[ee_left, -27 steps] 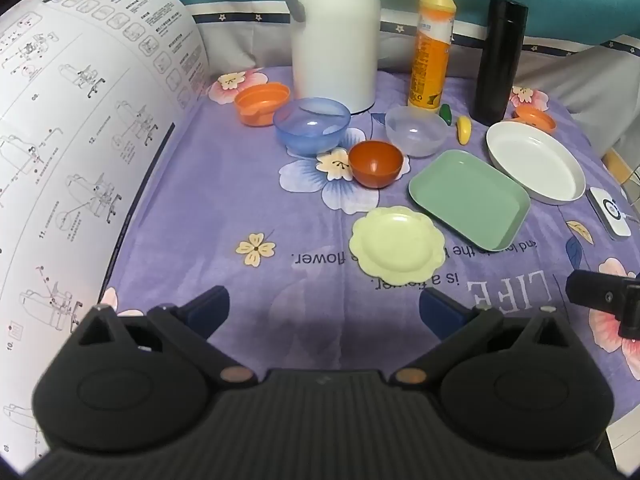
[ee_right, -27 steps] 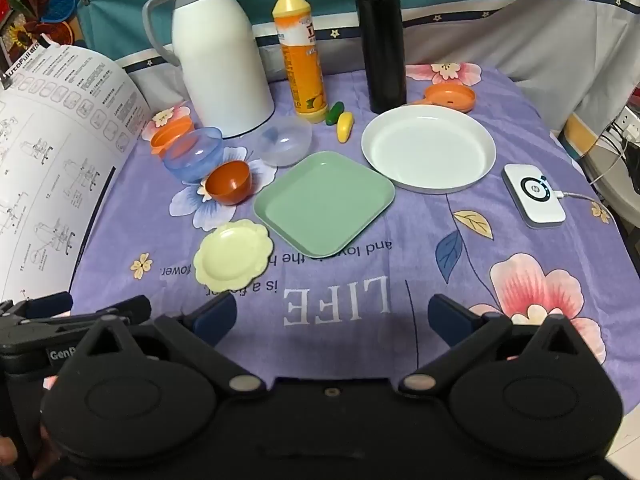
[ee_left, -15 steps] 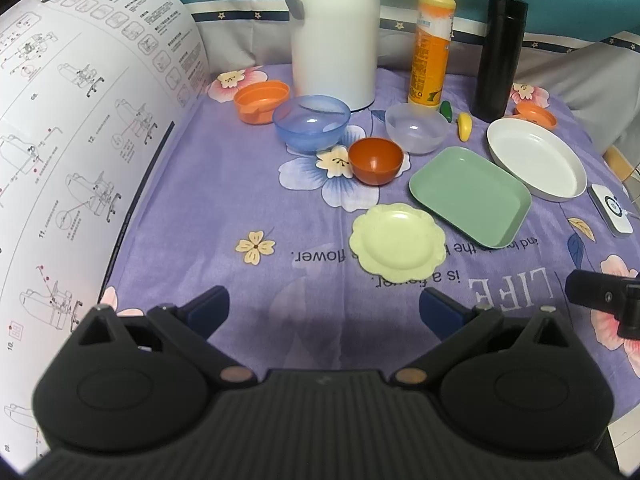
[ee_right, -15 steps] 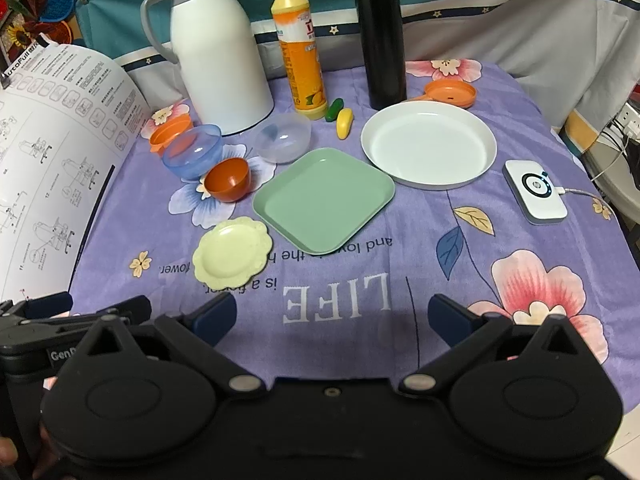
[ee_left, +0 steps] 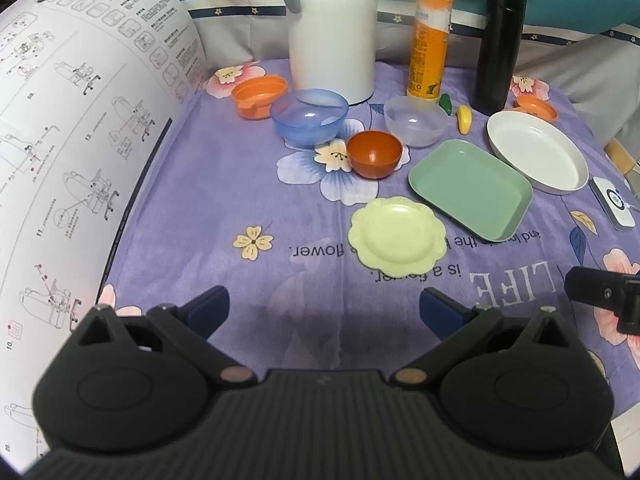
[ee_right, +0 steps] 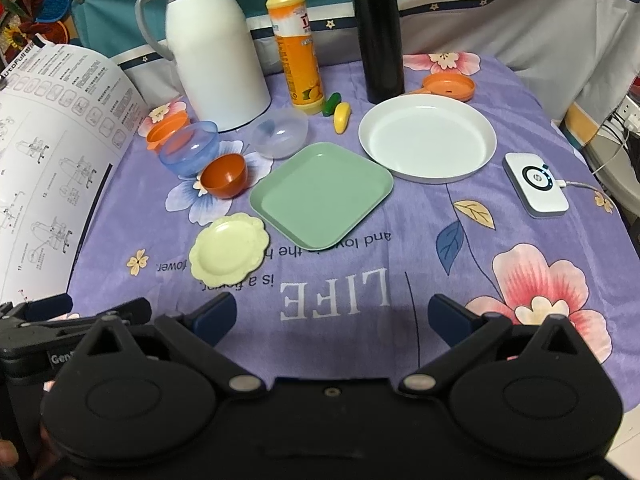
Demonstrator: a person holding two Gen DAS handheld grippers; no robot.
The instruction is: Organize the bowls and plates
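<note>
A: While both tools hang over the near edge of the purple flowered cloth [ee_right: 400, 248], what lies on it, taking the green square plate [ee_right: 320, 194] as the mark?

B: Far to its left, a big sheet of printed instructions [ee_left: 80, 140] curls up. Next, left and behind the green plate, an orange lidded tub [ee_left: 258, 96] touches a blue bowl [ee_left: 309, 122], and a small red-brown bowl [ee_left: 374, 154] stands just in front of that. A pale yellow scalloped plate [ee_right: 228, 248] lies at the green plate's near-left corner, just beside it.

A: And behind it?

B: A clear bowl [ee_right: 280, 136] sits close behind, with a white jug [ee_right: 216, 48], an orange bottle [ee_right: 298, 48] and a black flask [ee_right: 378, 32] further back. Two little toys, one green [ee_right: 331, 104] and one yellow [ee_right: 342, 118], lie by the bottle's foot.

A: To the right?

B: A round white plate [ee_right: 426, 138] lies just right of it and behind; an orange lid [ee_right: 450, 86] lies beyond that plate, and a white charger pad [ee_right: 536, 188] sits well off to the right.

A: The tongs?

B: The left gripper [ee_left: 324, 308] is spread wide with nothing between its fingers. The right gripper [ee_right: 332, 316] is likewise released, over bare cloth, well short of the green plate.
</note>
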